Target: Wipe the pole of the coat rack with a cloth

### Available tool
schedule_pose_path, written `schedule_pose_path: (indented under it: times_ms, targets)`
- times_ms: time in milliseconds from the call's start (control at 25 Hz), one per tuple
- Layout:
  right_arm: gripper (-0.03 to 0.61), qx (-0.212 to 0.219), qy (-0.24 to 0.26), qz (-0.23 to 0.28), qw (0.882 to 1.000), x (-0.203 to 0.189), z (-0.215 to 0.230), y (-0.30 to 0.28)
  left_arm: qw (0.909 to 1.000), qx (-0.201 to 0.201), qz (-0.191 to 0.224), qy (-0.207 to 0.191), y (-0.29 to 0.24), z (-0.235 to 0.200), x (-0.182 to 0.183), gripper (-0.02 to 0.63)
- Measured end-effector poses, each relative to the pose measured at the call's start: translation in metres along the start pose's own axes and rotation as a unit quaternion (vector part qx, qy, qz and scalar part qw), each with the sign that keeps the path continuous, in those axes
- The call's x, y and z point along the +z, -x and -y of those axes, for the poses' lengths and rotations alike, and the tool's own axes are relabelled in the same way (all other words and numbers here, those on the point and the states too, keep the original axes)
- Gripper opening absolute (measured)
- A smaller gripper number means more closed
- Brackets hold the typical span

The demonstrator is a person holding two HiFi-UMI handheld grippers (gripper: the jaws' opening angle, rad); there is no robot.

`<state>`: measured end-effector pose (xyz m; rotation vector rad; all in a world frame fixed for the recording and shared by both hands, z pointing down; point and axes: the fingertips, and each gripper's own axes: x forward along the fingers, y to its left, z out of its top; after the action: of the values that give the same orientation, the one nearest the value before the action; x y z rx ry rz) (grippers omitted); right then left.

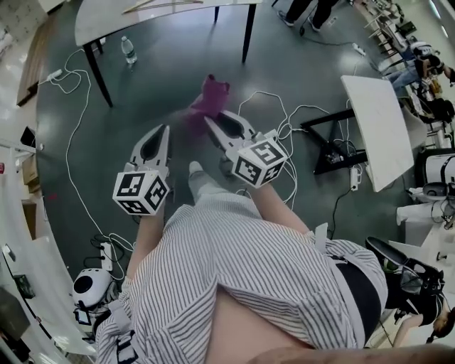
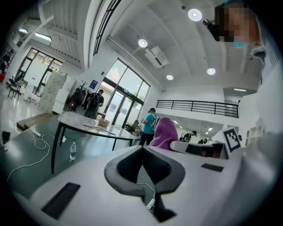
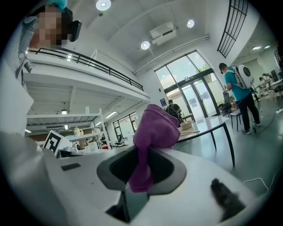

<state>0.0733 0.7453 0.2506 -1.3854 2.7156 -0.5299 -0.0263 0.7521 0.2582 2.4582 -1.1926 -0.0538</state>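
While you are holding both tools out over the dark floor (image 1: 170,78), your left gripper (image 1: 165,129) is hanging with its jaws pressed together on nothing. Just to its right, your right gripper (image 1: 210,119) is clamping the purple cloth (image 1: 211,96), which is bunching up past the jaw tips, near the table (image 1: 106,18) and the water bottle (image 1: 128,50).

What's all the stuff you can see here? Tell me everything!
cloth: one, purple, pinched in the right gripper
table: one, white top, black legs, far side of the floor
water bottle: one, clear, standing on the floor by a table leg
cables: several, white, trailing over the dark floor
panel: one, white, on a black base, right side
bystander: one, teal shirt, beyond the table
left gripper: white, jaws together, empty
right gripper: white, shut on the cloth
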Motion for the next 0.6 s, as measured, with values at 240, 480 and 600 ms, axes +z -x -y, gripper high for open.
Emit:
schedule_pose_path:
  times_ms: [240, 480, 600]
  targets:
    - [0.075, 0.027, -0.002, -0.002, 1.000, 0.034, 0.056, -0.057, 0.9999, 0.010, 0.001, 0.008, -0.080, -0.033, 0.026, 0.012]
    - [0.075, 0.040, -0.002, 0.000, 0.999, 0.063, 0.120, -0.112, 0.9998, 0.013, 0.004, -0.014, -0.151, -0.059, 0.053, 0.012]
    - [0.075, 0.042, 0.000, -0.001, 0.999, 0.070, 0.139, -0.132, 0.9989, 0.039, 0.022, -0.014, -0.167, -0.079, 0.060, 0.012]
